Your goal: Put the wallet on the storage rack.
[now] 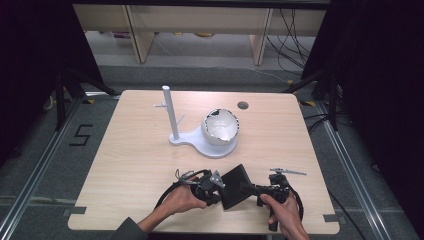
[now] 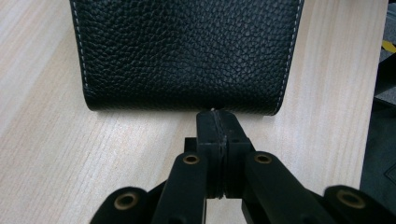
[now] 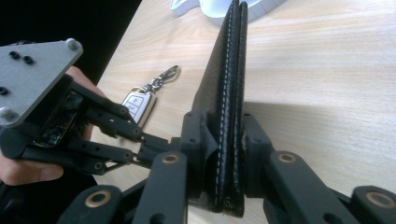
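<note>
While the right gripper (image 3: 223, 154) clamps its two black jaws on the stitched edge of a black leather wallet (image 3: 224, 88), the wallet stands on edge in the right gripper view, its two folded halves pressed together between the pads. Seen from above, the wallet (image 1: 236, 186) sits over the near part of the wooden table (image 1: 130, 150), between the two hands and well short of the white stand (image 1: 200, 142). The left gripper (image 1: 216, 194) comes to the wallet from the side away from the right gripper (image 1: 248, 189); in the left gripper view its jaws are pressed together, their tips touching the wallet's (image 2: 187, 51) folded spine, and whether they pinch any leather cannot be told. A car key fob (image 3: 137, 105) with a metal clip lies flat on the table just beside the wallet, on the left gripper's (image 3: 140, 149) side, under that gripper's grey plate. Beyond the wallet, toward the far side of the table, the white stand carries an upright post (image 1: 170, 112) and a round white bowl (image 1: 220, 127) with a dark jagged rim. A small round hole (image 1: 243, 105) lies in the tabletop farther still from the wallet, past the bowl.
</note>
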`<state>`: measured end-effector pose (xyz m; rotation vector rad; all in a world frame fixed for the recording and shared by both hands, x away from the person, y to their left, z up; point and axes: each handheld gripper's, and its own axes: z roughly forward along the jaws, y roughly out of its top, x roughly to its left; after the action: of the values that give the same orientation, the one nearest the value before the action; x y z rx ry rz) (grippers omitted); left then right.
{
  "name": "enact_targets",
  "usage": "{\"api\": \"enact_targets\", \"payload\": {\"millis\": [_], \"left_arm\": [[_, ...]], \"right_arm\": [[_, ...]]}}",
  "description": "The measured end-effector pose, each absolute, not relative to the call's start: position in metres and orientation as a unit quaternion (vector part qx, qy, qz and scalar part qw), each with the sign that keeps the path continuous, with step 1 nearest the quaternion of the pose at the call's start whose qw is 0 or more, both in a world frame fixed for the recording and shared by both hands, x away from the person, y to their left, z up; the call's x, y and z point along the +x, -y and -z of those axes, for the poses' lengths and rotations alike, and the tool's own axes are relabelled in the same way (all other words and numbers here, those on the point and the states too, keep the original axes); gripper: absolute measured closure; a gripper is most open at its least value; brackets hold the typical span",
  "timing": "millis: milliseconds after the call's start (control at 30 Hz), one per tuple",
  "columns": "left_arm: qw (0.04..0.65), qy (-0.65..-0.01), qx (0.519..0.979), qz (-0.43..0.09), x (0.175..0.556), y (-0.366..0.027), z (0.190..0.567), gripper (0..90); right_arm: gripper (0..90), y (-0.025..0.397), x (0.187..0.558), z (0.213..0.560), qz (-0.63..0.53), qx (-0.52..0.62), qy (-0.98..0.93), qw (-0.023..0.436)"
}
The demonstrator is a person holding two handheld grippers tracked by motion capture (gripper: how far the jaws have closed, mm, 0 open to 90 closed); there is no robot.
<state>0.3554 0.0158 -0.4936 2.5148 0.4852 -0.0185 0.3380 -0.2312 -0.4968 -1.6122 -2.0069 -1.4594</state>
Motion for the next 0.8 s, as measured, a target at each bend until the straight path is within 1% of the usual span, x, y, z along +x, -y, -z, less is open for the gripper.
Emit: {"api": "enact_targets", "payload": {"millis": [67, 167, 300, 467, 567, 600, 800], "left_arm": [[0.282, -0.18, 0.942, 0.006, 0.356, -0.016, 0.493, 86.4], [0.292, -0.189, 0.937, 0.001, 0.357, -0.021, 0.489, 84.7], [0.305, -0.196, 0.932, -0.003, 0.355, -0.03, 0.477, 77.7], [0.318, -0.198, 0.927, -0.014, 0.35, -0.046, 0.462, 70.6], [0.318, -0.201, 0.926, -0.015, 0.348, -0.053, 0.458, 67.2], [0.32, -0.203, 0.925, -0.017, 0.347, -0.056, 0.457, 65.9], [0.336, -0.221, 0.916, -0.008, 0.341, -0.069, 0.448, 52.7]], "right_arm": [[77.5, 0.23, 0.338, 0.495, 0.493, -0.537, 0.678, 0.093], [78.2, 0.227, 0.339, 0.493, 0.493, -0.535, 0.68, 0.091], [78.8, 0.224, 0.341, 0.487, 0.493, -0.519, 0.693, 0.088], [79.0, 0.223, 0.347, 0.477, 0.494, -0.506, 0.703, 0.075], [79.0, 0.223, 0.349, 0.468, 0.496, -0.502, 0.704, 0.077], [79.0, 0.222, 0.351, 0.467, 0.496, -0.5, 0.707, 0.069], [79.0, 0.226, 0.361, 0.454, 0.499, -0.494, 0.709, 0.06]]}}
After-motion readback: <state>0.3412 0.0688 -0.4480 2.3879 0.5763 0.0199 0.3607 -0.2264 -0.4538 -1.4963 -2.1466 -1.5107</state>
